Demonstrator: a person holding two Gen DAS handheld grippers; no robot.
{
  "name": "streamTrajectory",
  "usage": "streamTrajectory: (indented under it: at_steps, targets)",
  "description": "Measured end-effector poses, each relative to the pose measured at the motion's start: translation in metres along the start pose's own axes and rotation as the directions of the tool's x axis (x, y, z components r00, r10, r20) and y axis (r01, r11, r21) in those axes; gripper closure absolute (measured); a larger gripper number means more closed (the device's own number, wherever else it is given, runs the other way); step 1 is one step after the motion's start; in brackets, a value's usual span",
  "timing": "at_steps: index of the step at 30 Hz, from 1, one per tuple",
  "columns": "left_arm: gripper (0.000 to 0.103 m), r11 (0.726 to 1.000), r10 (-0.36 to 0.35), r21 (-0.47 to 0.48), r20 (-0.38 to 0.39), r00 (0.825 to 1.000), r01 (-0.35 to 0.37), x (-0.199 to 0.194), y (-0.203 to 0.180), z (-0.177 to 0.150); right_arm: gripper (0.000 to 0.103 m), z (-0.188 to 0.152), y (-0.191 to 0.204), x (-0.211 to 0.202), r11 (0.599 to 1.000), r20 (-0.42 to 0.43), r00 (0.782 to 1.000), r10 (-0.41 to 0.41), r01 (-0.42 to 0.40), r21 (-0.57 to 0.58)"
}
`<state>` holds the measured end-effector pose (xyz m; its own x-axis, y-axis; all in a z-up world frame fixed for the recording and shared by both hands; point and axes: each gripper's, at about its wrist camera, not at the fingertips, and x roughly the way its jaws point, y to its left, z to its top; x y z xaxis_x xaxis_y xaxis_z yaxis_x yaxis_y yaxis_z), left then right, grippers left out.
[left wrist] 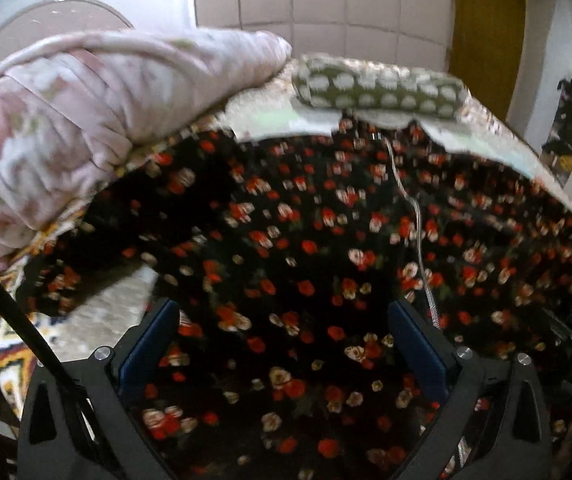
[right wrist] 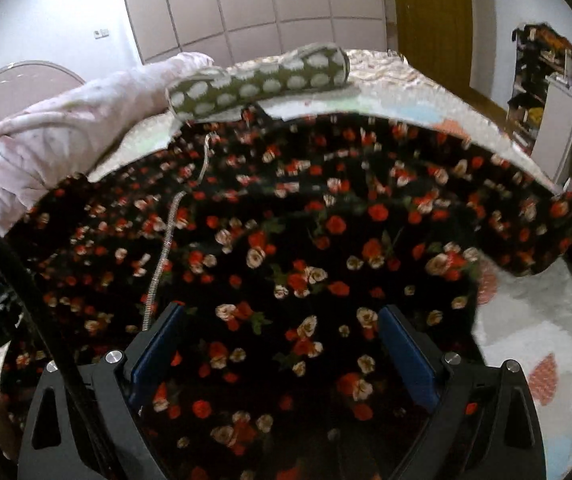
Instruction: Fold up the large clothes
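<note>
A large black garment (left wrist: 305,240) with a print of red and cream flowers is spread over the bed (left wrist: 485,128) and fills most of both views. In the left wrist view the left gripper (left wrist: 284,344) is seen with its two blue-padded fingers (left wrist: 150,344) set wide apart, and the flowered cloth lies between and under them; it cannot be told whether any cloth is held. In the right wrist view the right gripper (right wrist: 282,348) is also seen wide open above the same garment (right wrist: 305,240), with nothing pinched between its fingers (right wrist: 405,356). A thin silver cord (left wrist: 413,216) runs down over the cloth toward the grippers. At the far side of the bed a green roll pillow (left wrist: 377,88) with white spots is laid across, just beyond the upper edge of the garment. A pink quilt (left wrist: 86,120) is heaped at the left, touching the garment's left edge. One end of the garment hangs over the bed's right side above a white rug (right wrist: 533,320) with orange shapes. A wardrobe (right wrist: 246,4) and a brown door (right wrist: 433,12) are seen behind.
</note>
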<state>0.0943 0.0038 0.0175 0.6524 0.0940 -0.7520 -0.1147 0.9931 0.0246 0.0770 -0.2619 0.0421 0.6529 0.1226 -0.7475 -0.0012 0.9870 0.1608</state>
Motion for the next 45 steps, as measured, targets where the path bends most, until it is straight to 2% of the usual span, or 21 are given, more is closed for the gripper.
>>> streamTrajectory:
  at_steps: [5,9,18,20,21,22,23,25,27,29,30,32,33,35,36,38,39,41,43,45]
  targets:
    - [0.0,1.0,-0.003,0.016,-0.081,0.997,0.005,0.037,-0.007,-0.01,0.004,-0.003,-0.001,0.015,1.0,-0.019,1.0,-0.008,0.009,0.014]
    - [0.0,1.0,-0.016,-0.003,-0.157,0.987,0.015,0.059,-0.006,-0.018,0.004,-0.003,-0.002,0.024,0.999,-0.03,0.999,-0.027,0.028,0.026]
    - [0.0,1.0,0.011,0.005,-0.195,0.981,-0.01,0.064,-0.011,-0.017,0.0,-0.005,0.009,0.035,0.995,-0.063,0.993,-0.098,0.095,-0.043]
    - [0.001,0.999,-0.022,0.022,-0.209,0.978,0.028,0.06,-0.006,-0.014,0.0,-0.006,0.012,0.036,0.992,-0.066,0.991,-0.115,0.111,-0.057]
    - [0.005,0.998,-0.051,0.021,-0.214,0.975,0.057,0.056,-0.002,-0.013,0.0,-0.006,0.012,0.036,0.992,-0.067,0.991,-0.117,0.113,-0.059]
    - [0.021,0.997,-0.074,0.006,-0.217,0.973,0.077,0.047,0.006,-0.012,0.0,-0.006,0.012,0.036,0.992,-0.066,0.991,-0.116,0.112,-0.058]
    - [0.032,0.995,-0.103,-0.026,-0.209,0.972,0.1,0.034,0.021,-0.011,0.0,-0.007,0.011,0.035,0.992,-0.066,0.991,-0.114,0.111,-0.056]
    - [0.032,0.989,-0.138,-0.075,-0.162,0.977,0.127,0.011,0.051,-0.01,0.0,-0.007,0.012,0.036,0.992,-0.066,0.991,-0.117,0.113,-0.058]
    - [0.031,0.989,-0.095,-0.12,-0.089,0.992,0.084,-0.013,0.091,-0.01,0.0,-0.007,0.013,0.036,0.991,-0.067,0.99,-0.121,0.117,-0.061]
    - [0.018,0.984,-0.009,-0.177,-0.039,0.999,0.002,-0.027,0.139,-0.011,0.0,-0.007,0.013,0.036,0.991,-0.067,0.99,-0.123,0.119,-0.062]
    - [0.015,0.974,0.046,-0.22,-0.029,0.999,-0.051,-0.029,0.168,-0.013,0.0,-0.007,0.013,0.035,0.991,-0.067,0.99,-0.124,0.119,-0.062]
    - [0.015,0.939,0.13,-0.311,-0.074,0.989,-0.147,-0.02,0.225,-0.019,0.0,-0.007,0.013,0.036,0.991,-0.067,0.99,-0.125,0.121,-0.063]
    - [0.015,0.92,0.145,-0.352,-0.099,0.984,-0.171,-0.014,0.246,-0.023,0.0,-0.007,0.013,0.036,0.991,-0.067,0.99,-0.124,0.12,-0.063]
    - [0.015,0.87,0.125,-0.458,-0.156,0.98,-0.184,0.003,0.293,-0.032,0.0,-0.007,0.013,0.036,0.991,-0.067,0.99,-0.125,0.121,-0.063]
    - [0.015,0.834,0.071,-0.526,-0.194,0.978,-0.164,0.015,0.316,-0.039,0.0,-0.007,0.013,0.036,0.991,-0.067,0.99,-0.126,0.121,-0.064]
    - [0.015,0.788,-0.025,-0.608,-0.194,0.981,-0.1,0.027,0.338,-0.048,0.0,-0.008,0.013,0.037,0.99,-0.068,0.99,-0.127,0.123,-0.065]
    - [0.015,0.778,-0.044,-0.624,-0.174,0.984,-0.075,0.027,0.341,-0.05,0.0,-0.008,0.014,0.037,0.99,-0.068,0.989,-0.129,0.125,-0.066]
    - [0.015,0.775,-0.076,-0.632,-0.131,0.988,-0.024,0.029,0.34,-0.047,0.0,-0.008,0.014,0.037,0.989,-0.07,0.988,-0.135,0.131,-0.069]
    - [0.015,0.76,-0.132,-0.649,-0.105,0.986,0.032,0.039,0.341,-0.043,0.0,-0.007,0.016,0.039,0.988,-0.071,0.987,-0.143,0.138,-0.073]
    - [0.02,0.745,-0.137,-0.666,-0.107,0.985,0.032,0.051,0.339,-0.037,0.0,-0.007,0.016,0.039,0.987,-0.073,0.986,-0.149,0.144,-0.077]
